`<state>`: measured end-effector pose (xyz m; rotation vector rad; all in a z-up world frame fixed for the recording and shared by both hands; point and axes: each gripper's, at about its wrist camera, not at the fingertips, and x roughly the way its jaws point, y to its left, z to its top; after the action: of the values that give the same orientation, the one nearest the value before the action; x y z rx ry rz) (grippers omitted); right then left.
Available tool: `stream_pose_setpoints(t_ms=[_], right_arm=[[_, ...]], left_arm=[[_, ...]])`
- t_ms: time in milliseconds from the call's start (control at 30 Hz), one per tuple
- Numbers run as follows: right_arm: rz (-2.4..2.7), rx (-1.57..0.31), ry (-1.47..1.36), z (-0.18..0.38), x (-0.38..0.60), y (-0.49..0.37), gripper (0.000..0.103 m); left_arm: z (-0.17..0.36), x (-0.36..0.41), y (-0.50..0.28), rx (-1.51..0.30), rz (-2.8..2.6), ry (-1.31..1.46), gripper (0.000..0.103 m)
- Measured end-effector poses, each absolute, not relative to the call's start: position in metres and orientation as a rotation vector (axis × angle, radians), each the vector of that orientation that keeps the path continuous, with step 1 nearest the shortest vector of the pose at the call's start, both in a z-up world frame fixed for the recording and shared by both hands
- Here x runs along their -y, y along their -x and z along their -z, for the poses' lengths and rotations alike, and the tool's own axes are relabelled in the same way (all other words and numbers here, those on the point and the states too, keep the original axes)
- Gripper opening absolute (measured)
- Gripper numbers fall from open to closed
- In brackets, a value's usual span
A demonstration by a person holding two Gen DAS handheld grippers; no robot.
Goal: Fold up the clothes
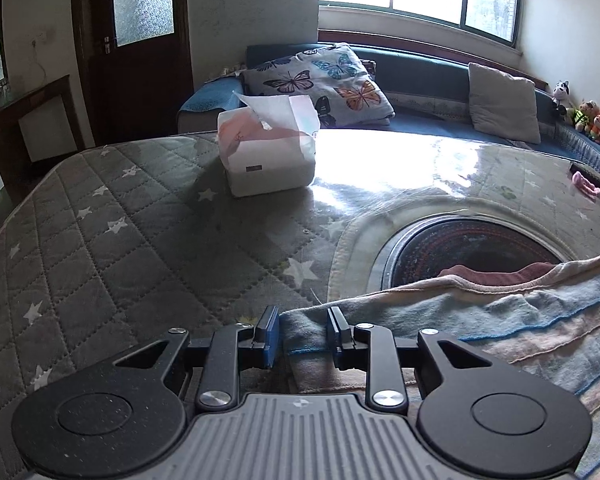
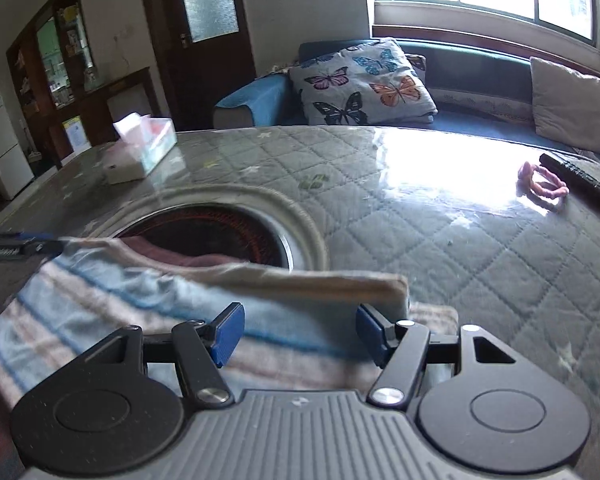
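Observation:
A striped towel-like cloth (image 1: pixel 500 320) in pale blue, pink and cream lies folded on the quilted star-print table cover (image 1: pixel 100 240). Its far edge overlaps a round dark recess (image 1: pixel 460 252) in the table. My left gripper (image 1: pixel 302 320) is shut on the cloth's left corner, with bunched fabric filling the gap between its blue pads. In the right wrist view the cloth (image 2: pixel 100 300) is blurred. My right gripper (image 2: pixel 300 320) hovers open over it near the folded right edge, pads wide apart and pressing nothing. The left gripper's tip (image 2: pixel 4 246) shows at the far left.
A white tissue box (image 1: pixel 268 160) stands on the far left of the table. A pink hair tie (image 2: pixel 540 184) and a black remote (image 2: pixel 580 178) lie at the far right. Behind the table is a blue sofa with a butterfly pillow (image 1: pixel 320 80).

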<state>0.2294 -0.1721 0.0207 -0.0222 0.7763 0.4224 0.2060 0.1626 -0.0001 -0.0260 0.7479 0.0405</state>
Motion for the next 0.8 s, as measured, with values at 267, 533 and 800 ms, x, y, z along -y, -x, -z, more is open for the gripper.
stream_pose_setpoints(t_ms=[267, 533, 800], right_arm=[[-0.369, -0.765, -0.042, -0.019, 0.187, -0.245, 0.061], [-0.259, -0.806, -0.049, -0.022, 0.225, -0.215, 0.061], [-0.267, -0.849, -0.088, -0.012, 0.23, -0.192, 0.059]], left_arm=[[-0.005, -0.16, -0.201, -0.73, -0.044, 0.006, 0.03], [-0.015, -0.145, -0.178, -0.681, 0.0, -0.009, 0.042], [-0.013, -0.13, -0.157, -0.677, 0.033, -0.009, 0.056]])
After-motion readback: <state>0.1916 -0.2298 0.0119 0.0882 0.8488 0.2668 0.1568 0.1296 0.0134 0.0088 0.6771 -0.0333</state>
